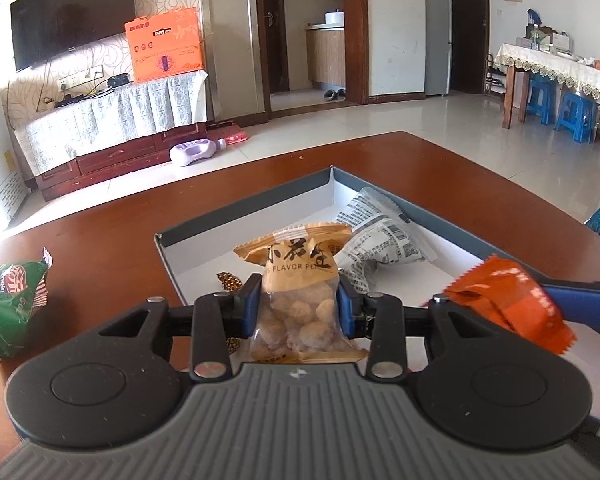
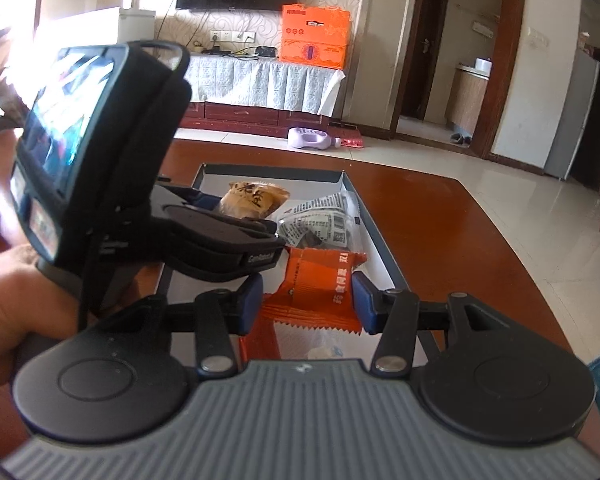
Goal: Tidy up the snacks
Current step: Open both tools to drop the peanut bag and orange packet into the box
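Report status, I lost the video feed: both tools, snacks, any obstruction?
Left tool shut on peanut packet. Right tool shut on orange packet. Both over tray; newsprint packet inside. No obstruction seen.

Left wrist view: looks forward along left tongs (image 1: 298, 304), tilted down, close over shallow grey-rimmed white tray (image 1: 244, 204) on reddish-brown wooden table (image 1: 112, 240); faces doorway and wall television. Right wrist view: same downward tilt along right tongs (image 2: 308, 300), close above tray (image 2: 384, 248) near end, from right side. Shared: tray, table (image 2: 440, 220), left tongs (image 2: 212, 236), orange box, room's far wall.
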A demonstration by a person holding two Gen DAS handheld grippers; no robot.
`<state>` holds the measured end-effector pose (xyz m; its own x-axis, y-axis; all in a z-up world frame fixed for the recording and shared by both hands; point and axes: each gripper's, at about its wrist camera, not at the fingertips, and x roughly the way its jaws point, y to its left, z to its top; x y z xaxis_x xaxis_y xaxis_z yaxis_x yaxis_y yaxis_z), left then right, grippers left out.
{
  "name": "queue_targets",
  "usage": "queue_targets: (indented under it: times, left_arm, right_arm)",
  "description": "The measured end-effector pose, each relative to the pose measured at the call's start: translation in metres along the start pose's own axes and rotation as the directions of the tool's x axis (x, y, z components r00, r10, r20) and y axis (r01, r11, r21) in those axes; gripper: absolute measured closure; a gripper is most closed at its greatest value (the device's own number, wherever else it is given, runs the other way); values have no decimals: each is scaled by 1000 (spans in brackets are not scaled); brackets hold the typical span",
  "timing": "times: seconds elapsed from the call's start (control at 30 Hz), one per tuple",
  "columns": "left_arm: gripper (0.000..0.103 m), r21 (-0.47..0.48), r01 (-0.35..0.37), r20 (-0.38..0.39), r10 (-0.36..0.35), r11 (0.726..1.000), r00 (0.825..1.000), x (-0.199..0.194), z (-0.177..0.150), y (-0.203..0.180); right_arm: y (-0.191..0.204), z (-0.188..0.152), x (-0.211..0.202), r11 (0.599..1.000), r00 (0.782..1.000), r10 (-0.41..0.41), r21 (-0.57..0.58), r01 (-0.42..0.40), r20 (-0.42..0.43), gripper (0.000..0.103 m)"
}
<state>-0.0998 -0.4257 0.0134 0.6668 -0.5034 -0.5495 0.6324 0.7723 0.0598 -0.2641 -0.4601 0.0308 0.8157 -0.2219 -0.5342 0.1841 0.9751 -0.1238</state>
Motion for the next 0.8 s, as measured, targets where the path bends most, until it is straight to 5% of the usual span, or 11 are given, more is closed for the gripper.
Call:
queue_targets:
  times: [0.4, 0.8]
  left_arm:
    - [60, 47, 32, 18, -33, 998, 999, -10, 2, -3]
    - [55, 44, 74, -31, -73, 996, 997, -11, -9, 6]
  right_arm:
    - [0, 0, 28, 992, 999, -36, -124, 35, -7, 52]
    - [-11, -5, 34, 994, 999, -43, -100, 39, -34, 52]
